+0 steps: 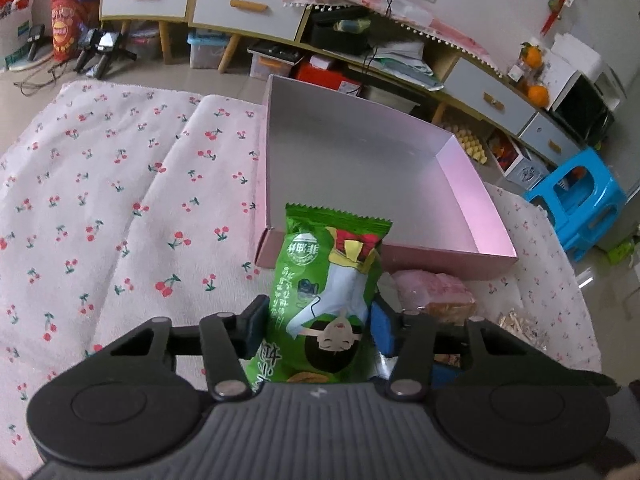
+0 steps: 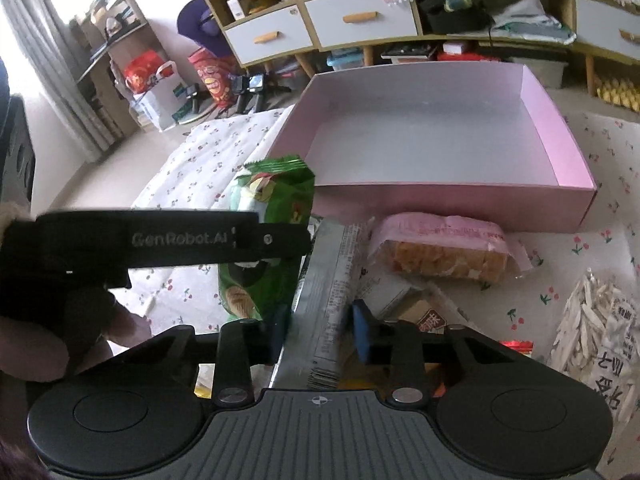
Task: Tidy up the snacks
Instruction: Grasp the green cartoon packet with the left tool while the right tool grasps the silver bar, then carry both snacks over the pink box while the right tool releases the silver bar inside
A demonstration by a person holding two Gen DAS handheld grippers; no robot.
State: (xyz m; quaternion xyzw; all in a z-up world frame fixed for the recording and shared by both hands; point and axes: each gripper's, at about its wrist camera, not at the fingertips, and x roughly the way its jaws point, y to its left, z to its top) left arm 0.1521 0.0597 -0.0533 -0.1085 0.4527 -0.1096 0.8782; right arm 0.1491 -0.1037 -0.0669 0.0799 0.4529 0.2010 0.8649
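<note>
Drawer cabinet — pale floor; daylight

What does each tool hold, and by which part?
The left tool grips the green snack packet across its lower half. The right tool is closed on a silver packet across its middle, long edges between the pads.

Both cameras ride just behind their gripper fingers, tilted steeply down over the worktop. The left view faces the pink box from its near left corner, close. The right view looks at the same box squarely from nearby. Both share the green packet and the drawer cabinet behind.
</note>
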